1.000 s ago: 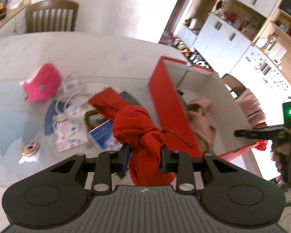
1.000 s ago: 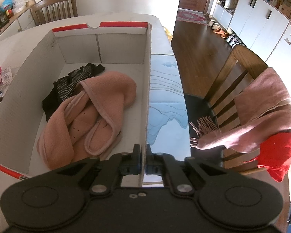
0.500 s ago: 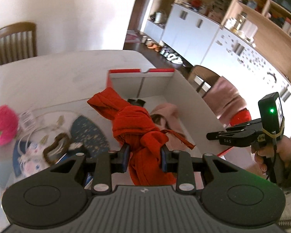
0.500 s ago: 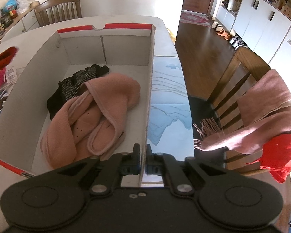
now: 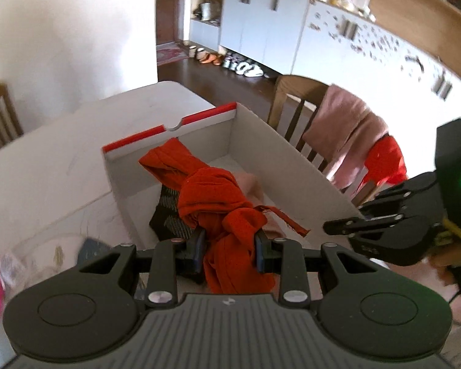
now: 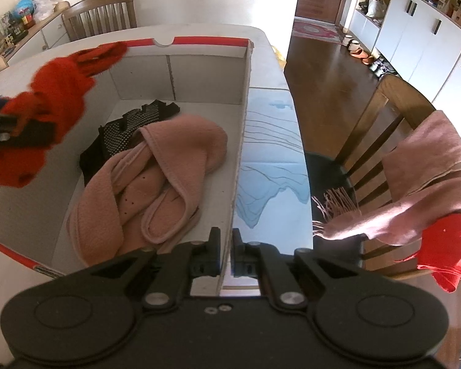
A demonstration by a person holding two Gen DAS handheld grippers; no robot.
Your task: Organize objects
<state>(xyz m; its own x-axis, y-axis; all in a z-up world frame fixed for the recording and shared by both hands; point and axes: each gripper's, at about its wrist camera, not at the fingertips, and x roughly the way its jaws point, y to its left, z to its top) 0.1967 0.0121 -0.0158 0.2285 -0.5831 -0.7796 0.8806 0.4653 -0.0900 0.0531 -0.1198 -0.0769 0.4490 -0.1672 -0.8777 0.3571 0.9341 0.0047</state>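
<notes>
Left wrist view, left claw [image 5: 230, 246] clamped on knotted red cloth [image 5: 218, 196] at frame centre above the white box [image 5: 279, 150], right claw [image 6: 226, 253] pinching the box's side wall at lower centre, pink garment [image 6: 156, 178] inside, worktop [image 6: 270, 153] beneath.

The left hand-held gripper [image 5: 230, 243] has its two fingers squeezed in on a knotted red cloth [image 5: 221, 196]. The cloth bunches up ahead of the fingers and hangs down below them. This hand-held gripper is held up in the air and tips a little downward.

The right hand-held gripper [image 6: 226, 253] has its two fingers pinched close together on the thin wall of the box [image 6: 241, 160], one finger on each side. It points forward along that wall. A hand [image 5: 455, 256] holds it from behind.
</notes>
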